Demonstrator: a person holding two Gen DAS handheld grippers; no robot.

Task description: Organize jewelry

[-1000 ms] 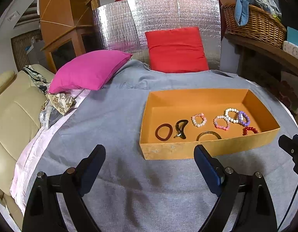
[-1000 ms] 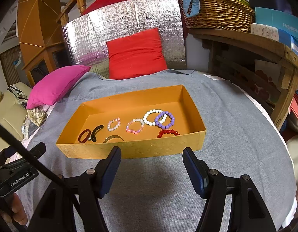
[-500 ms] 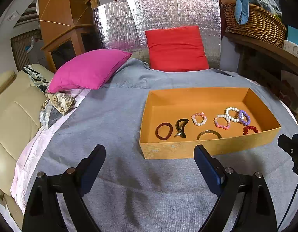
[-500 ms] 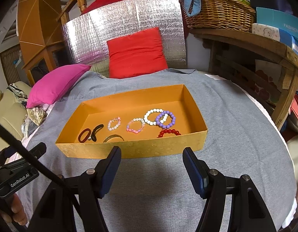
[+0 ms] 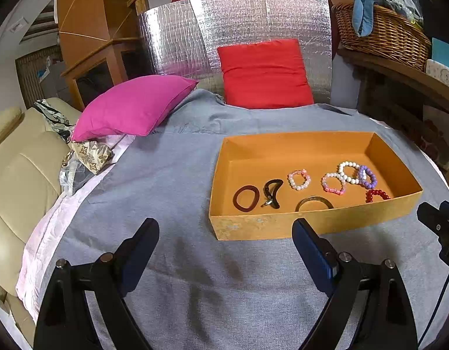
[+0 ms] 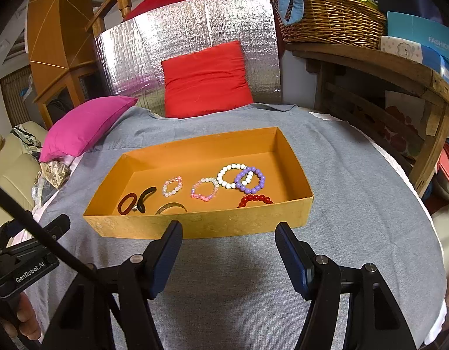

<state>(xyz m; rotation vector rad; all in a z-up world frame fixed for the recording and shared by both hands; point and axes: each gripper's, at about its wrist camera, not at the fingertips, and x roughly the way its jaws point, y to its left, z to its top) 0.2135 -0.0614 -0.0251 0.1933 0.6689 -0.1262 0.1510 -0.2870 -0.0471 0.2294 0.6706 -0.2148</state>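
Nothing much has moved: your left gripper [image 5: 225,233] and right gripper [image 6: 228,237] hover spread and empty before the orange box [image 6: 195,227]; 7 pieces lie inside, sorting apparently finished.

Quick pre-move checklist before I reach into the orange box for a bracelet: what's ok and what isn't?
1. Left gripper open, empty: ok.
2. Right gripper open, empty: ok.
3. Both short of the orange box, over the grey cloth: ok.
4. White bracelet clear of others: not ok, the purple bracelet overlaps it.
5. Red bracelet fully in view: not ok, front wall hides part.
6. Box steady on cloth: cannot tell.
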